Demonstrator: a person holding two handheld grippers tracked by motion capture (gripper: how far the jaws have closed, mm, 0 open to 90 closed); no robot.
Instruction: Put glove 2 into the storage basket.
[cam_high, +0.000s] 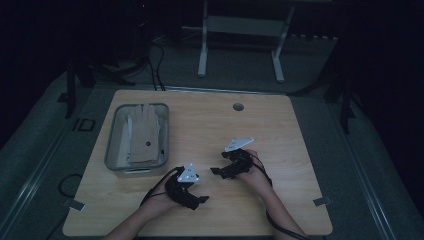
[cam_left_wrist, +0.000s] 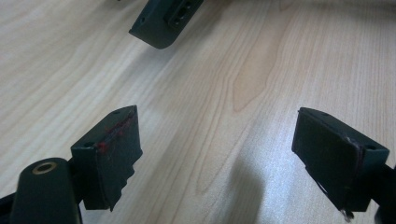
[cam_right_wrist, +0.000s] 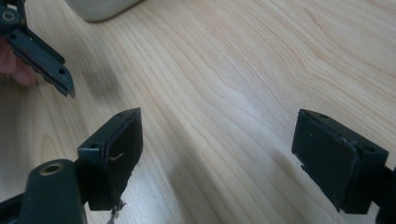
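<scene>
wood: pale wood-grain tabletop (cam_high: 280, 140) lay bare under both claws; the room around it was dark.
left claw: left claw (cam_left_wrist: 217, 151) hovered low over the near middle of the tabletop, jaws spread wide, nothing between them, bare wood showing through the gap.
right claw: right claw (cam_right_wrist: 217, 149) was just beside it, a little farther from the person, jaws likewise wide apart and empty.
gloves: light tan gloves (cam_high: 141, 132) lay stacked in a grey bin (cam_high: 111, 150) at the left of the tabletop, near the left claw but apart from it.
step in hand (judged): reach for the top glove; neither claw had touched it.
how to do it well: left claw sat nearest, so it should go first; come in over the bin's near rim, keep the jaws as wide as they were, pinch one layer at the cuff or a finger rather than the whole stack, and lift straight up so the bin stays put.
risk (judged): thin fabric may bring a second glove along; the free claw could steady the bin.
hard to make out: number of gloves in the stack could not be told; a dark spot on the top glove was unreadable; in the right gripper view just one pale corner of the bin (cam_right_wrist: 100, 9) was in frame.
</scene>
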